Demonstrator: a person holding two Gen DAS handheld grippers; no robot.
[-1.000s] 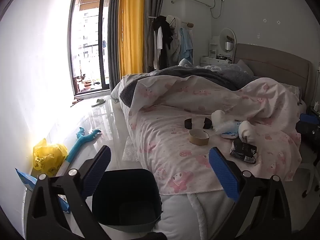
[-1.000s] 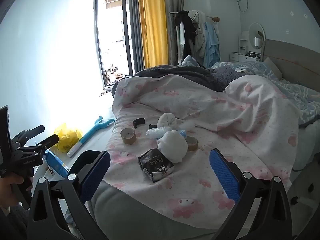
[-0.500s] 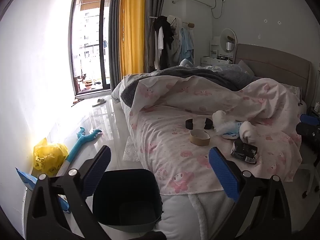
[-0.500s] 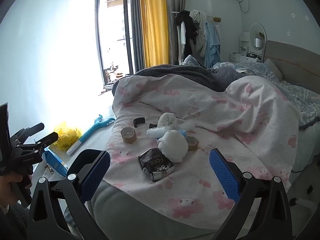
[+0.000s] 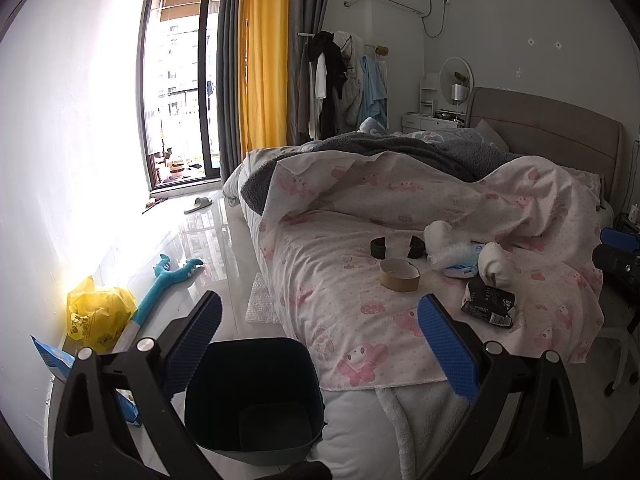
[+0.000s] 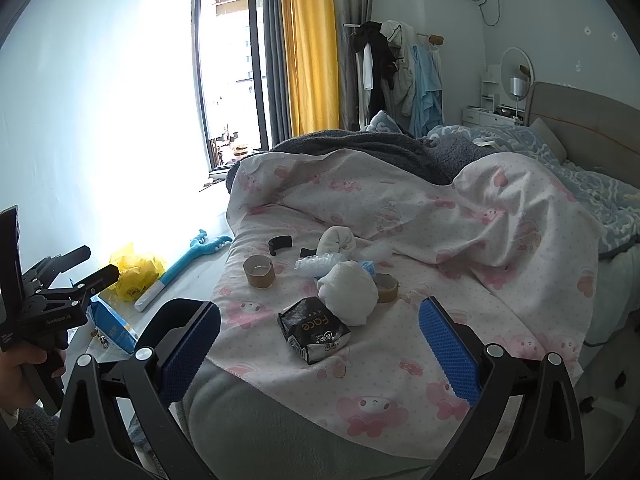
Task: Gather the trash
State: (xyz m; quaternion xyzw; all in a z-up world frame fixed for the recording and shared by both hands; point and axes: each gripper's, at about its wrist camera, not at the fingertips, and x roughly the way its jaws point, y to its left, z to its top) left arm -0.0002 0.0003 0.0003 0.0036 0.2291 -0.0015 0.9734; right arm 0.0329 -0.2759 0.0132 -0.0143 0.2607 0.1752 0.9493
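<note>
While we hold both tools short of the bed, this is what we see.
Left gripper (image 5: 318,332): our fingers are spread wide with nothing between them, above the dark bin (image 5: 256,396) on the floor at the foot of the bed.
Right gripper (image 6: 320,338): our fingers are likewise spread wide and empty, aimed at the litter on the pink sheet (image 6: 400,360).
Black wrapper (image 6: 314,330): lies nearest our right tool, touching the white wad (image 6: 350,288) behind it.
Tape rolls: one cardboard ring (image 6: 259,271) stands to the left; another (image 6: 387,288) is partly hidden behind the wad.
Other litter: bubble wrap (image 6: 320,266), a second white wad (image 6: 338,240) and black curved pieces (image 6: 280,244) lie farther back.
Floor: a yellow bag (image 5: 96,308) and a blue toy (image 5: 168,284) lie by the wall.
</note>
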